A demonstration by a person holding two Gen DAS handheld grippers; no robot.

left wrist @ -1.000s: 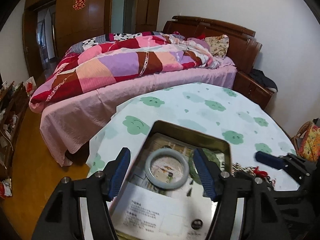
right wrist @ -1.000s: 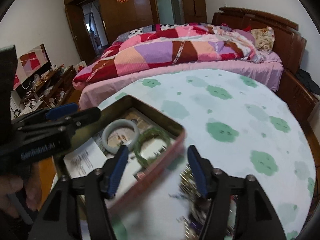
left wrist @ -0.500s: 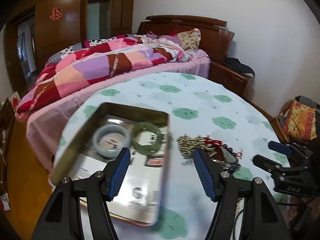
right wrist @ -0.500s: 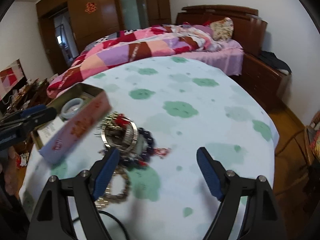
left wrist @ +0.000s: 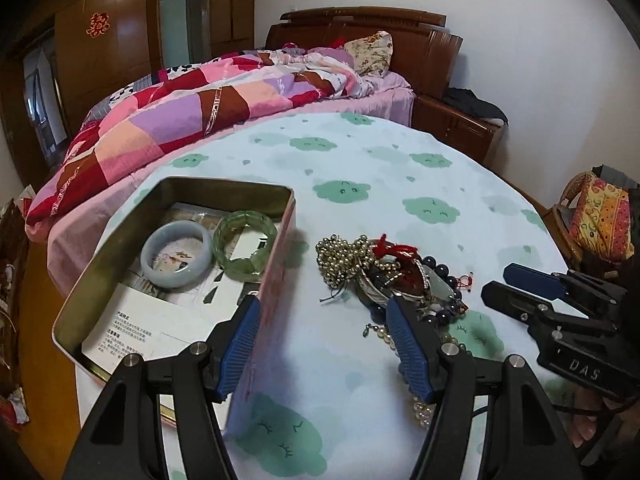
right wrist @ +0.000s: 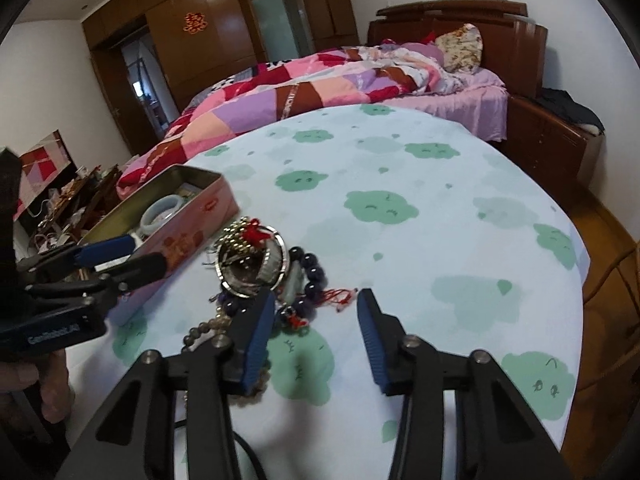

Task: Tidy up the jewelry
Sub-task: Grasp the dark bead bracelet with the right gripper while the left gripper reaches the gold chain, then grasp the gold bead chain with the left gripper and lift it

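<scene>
An open pink tin (left wrist: 276, 280) (right wrist: 192, 224) sits on the round table and holds a pale grey bangle (left wrist: 176, 254) and a green bangle (left wrist: 245, 243) on paper sheets. A tangled heap of jewelry (left wrist: 384, 276) (right wrist: 260, 268) lies right of the tin: gold beads, red cord, dark bead bracelet, silver ring. My left gripper (left wrist: 322, 344) is open and empty, its left finger over the tin's right wall, its right finger at the heap's near edge. My right gripper (right wrist: 316, 340) is open and empty, just in front of the heap, and shows in the left wrist view (left wrist: 532, 284).
The table wears a white cloth with green clouds (right wrist: 380, 204). A bed with a patchwork quilt (left wrist: 200, 112) stands behind it. A wooden nightstand (right wrist: 552, 140) is at the right, wardrobes at the back. A pearl strand (left wrist: 420, 408) lies near my left gripper's right finger.
Both grippers have moved right, from over the tin toward the jewelry heap. The tin now lies left of both grippers. Both jaws stayed open.
</scene>
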